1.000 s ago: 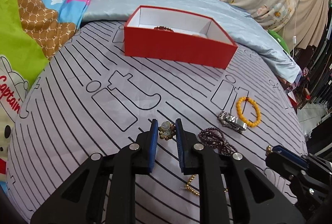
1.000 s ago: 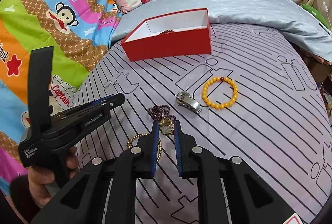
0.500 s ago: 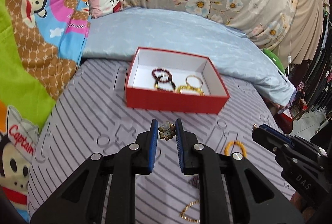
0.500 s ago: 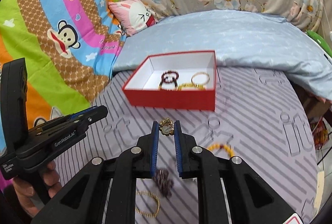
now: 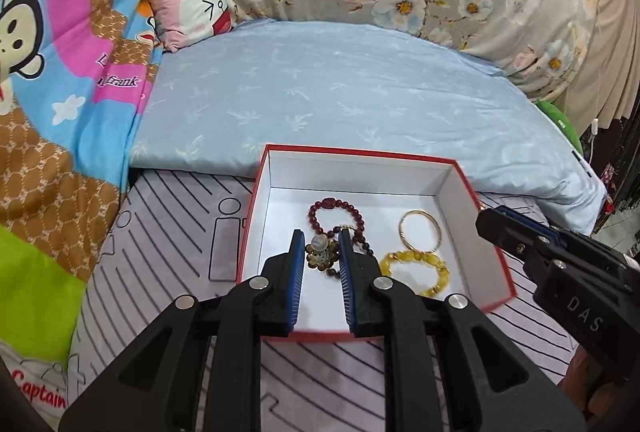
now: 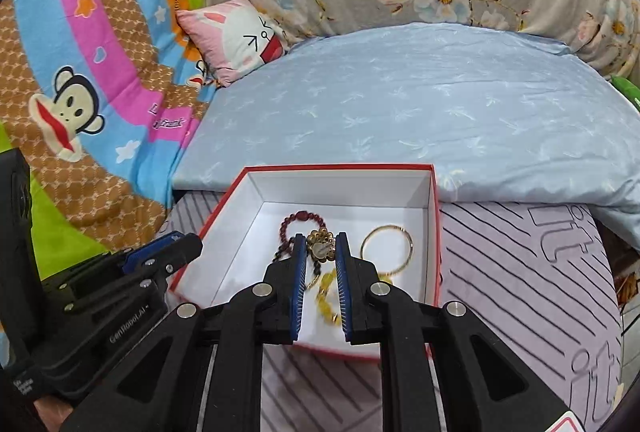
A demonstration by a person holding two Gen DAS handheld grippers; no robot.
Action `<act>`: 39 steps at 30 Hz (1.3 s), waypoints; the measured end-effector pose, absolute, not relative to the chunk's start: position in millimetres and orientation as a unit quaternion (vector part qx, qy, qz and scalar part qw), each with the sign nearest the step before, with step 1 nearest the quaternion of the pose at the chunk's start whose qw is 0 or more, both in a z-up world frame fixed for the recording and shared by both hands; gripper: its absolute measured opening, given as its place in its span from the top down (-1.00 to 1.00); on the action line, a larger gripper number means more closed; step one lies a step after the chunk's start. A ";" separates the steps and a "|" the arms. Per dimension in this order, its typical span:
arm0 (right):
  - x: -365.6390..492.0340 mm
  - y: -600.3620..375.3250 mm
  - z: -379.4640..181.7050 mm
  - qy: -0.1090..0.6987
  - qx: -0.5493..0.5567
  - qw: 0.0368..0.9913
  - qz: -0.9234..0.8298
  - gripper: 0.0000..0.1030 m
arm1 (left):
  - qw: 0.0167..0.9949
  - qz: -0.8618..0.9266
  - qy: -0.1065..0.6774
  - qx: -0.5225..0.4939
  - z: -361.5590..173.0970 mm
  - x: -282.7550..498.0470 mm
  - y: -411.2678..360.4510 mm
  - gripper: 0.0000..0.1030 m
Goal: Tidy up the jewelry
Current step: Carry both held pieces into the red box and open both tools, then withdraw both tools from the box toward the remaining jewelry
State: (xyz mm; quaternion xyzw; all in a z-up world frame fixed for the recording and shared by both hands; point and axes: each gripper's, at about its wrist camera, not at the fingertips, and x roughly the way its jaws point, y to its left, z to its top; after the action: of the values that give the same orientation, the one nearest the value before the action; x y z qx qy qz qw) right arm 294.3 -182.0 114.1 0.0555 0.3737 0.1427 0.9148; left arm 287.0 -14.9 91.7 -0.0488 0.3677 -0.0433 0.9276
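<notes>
Jewelry is partly sorted: both claws, left claw (image 5: 320,252) and right claw (image 6: 320,248), are pinching one small gold flower-shaped ornament (image 5: 320,254) over the red cardboard box (image 5: 252,228), which is already holding three bracelets.

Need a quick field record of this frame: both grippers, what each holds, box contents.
left gripper: shut on a small flower-shaped ornament, above the box
right gripper: shut on a gold flower-shaped ornament, above the box
red box: open, white inside, on the striped sheet
in box: dark red bead bracelet, thin gold bangle, yellow bead bracelet
behind box: light blue pillow
</notes>
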 end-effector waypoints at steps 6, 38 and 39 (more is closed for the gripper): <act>331.4 -170.8 87.8 0.397 0.053 0.905 0.143 0.73 | 0.921 -0.036 0.385 -0.049 69.0 318.7 -13.9 0.67; 141.4 -224.8 76.0 0.412 0.057 0.903 0.104 0.30 | 0.913 -0.040 0.397 -0.080 61.6 154.7 -5.9 -0.02; 135.1 -225.5 74.8 0.414 0.056 0.902 0.104 0.30 | 0.913 -0.040 0.399 -0.079 60.1 147.1 -7.6 -0.02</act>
State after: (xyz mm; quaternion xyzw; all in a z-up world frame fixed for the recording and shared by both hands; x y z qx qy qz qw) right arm 135.1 -225.5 74.8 0.0562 0.4143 0.1036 0.9025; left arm 147.1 -7.6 60.1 -0.0787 0.3989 -0.0400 0.9127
